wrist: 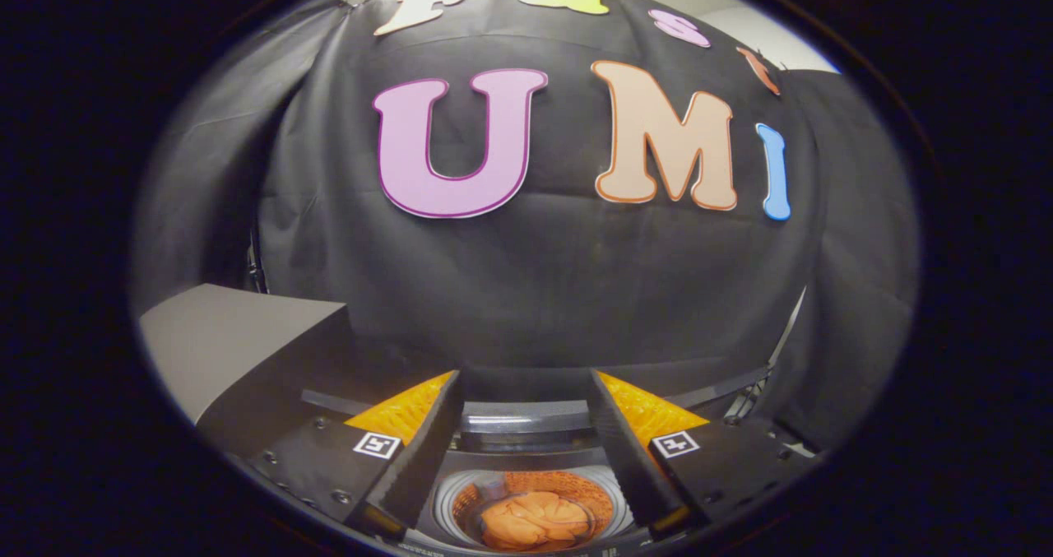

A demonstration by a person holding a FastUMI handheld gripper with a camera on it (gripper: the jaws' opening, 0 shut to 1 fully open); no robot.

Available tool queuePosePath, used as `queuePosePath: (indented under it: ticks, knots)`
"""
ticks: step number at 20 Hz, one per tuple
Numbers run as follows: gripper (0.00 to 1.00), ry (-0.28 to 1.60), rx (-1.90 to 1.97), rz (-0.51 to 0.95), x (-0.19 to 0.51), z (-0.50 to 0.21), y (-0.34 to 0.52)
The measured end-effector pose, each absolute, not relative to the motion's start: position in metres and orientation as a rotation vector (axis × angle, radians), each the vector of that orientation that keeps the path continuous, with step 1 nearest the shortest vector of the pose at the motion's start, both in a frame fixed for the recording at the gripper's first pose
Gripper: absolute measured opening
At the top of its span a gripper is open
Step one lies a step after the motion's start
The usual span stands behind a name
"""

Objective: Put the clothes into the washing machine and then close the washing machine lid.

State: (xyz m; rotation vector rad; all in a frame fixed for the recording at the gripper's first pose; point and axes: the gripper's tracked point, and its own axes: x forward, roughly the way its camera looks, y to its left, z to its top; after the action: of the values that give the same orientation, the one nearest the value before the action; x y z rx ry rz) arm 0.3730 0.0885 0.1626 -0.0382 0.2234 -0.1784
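One orange garment (531, 520) in washing machine (526, 425), fingers (428, 450) spread apart

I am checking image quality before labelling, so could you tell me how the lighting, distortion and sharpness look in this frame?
Gripper view: strong fisheye bending curves the booth wall and grey box; lighting is dim and even, without harsh glare; the open fingers look reasonably sharp, while the orange clothes in the washing machine drum between them look soft and shaded.
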Motion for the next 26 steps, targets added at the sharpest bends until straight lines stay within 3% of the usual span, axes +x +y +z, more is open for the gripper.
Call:
queuePosePath:
  ticks: [15,26]
  knots:
    - [0.98,0.258,-0.075,-0.195,0.359,0.148,0.081]
    - [0.98,0.164,-0.074,-0.192,0.342,0.168,0.066]
